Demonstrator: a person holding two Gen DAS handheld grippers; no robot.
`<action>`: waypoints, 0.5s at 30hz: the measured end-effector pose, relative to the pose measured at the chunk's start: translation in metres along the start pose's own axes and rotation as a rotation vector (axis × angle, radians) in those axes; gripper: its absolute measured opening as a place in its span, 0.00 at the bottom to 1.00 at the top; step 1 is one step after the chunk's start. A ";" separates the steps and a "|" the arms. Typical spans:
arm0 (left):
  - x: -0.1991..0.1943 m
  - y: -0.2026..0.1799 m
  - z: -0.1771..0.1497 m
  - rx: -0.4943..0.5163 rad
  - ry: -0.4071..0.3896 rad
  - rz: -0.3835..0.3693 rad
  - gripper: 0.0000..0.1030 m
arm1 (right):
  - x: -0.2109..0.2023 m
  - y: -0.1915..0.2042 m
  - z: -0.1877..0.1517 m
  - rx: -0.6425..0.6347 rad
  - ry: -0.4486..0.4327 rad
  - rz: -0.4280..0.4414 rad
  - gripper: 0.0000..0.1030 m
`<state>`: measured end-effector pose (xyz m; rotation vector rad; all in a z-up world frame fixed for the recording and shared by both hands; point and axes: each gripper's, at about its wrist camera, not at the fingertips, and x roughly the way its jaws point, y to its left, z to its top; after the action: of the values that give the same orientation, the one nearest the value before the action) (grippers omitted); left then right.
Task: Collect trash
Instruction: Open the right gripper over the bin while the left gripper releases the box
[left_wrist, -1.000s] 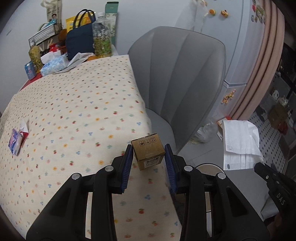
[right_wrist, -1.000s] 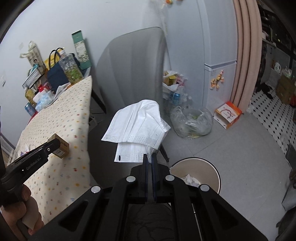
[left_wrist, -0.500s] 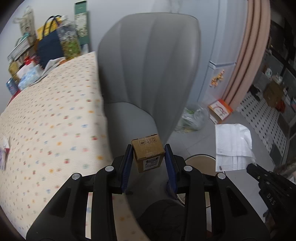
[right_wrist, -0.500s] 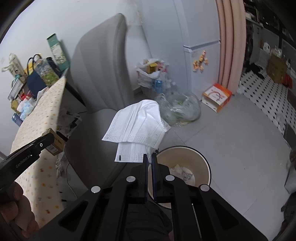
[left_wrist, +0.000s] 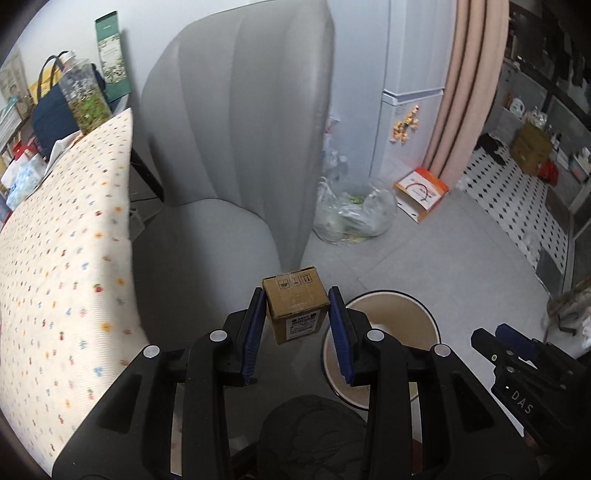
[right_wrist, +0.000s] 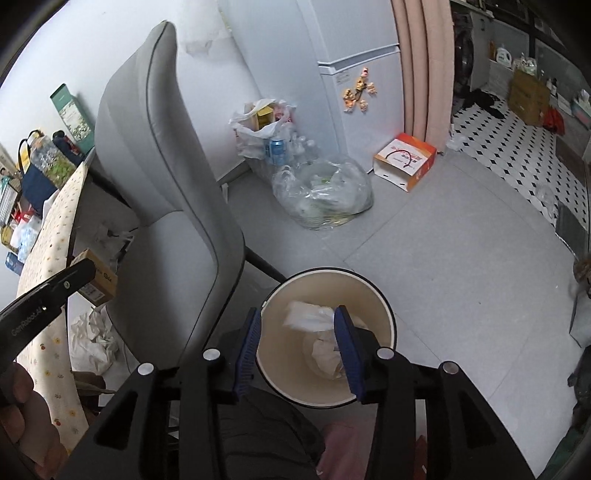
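Since the earlier frame, the white masks have been released from the right gripper (right_wrist: 298, 338), whose fingers are now spread apart above the bin (right_wrist: 327, 338); the masks (right_wrist: 310, 317) are seen lying inside it on crumpled paper. The left gripper (left_wrist: 297, 321) has been carried off the tabletop (left_wrist: 62, 266), seen at the left of the frame, past the grey chair (left_wrist: 236, 140). A small cardboard box (left_wrist: 295, 312) is gripped between its blue fingers, just left of the bin's rim. A clear plastic bag (left_wrist: 354, 216) is seen on the floor at centre right.
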<state>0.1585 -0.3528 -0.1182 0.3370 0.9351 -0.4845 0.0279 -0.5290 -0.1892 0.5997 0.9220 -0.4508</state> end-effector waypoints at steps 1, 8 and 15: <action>0.001 -0.005 0.000 0.010 0.003 -0.007 0.33 | -0.001 -0.005 0.000 0.007 -0.005 -0.004 0.41; 0.007 -0.040 -0.001 0.057 0.026 -0.069 0.33 | -0.020 -0.037 0.002 0.061 -0.049 -0.046 0.49; 0.001 -0.064 -0.001 0.083 0.021 -0.159 0.83 | -0.032 -0.058 0.003 0.099 -0.073 -0.060 0.50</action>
<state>0.1243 -0.4071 -0.1242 0.3450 0.9686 -0.6682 -0.0219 -0.5713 -0.1777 0.6429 0.8531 -0.5718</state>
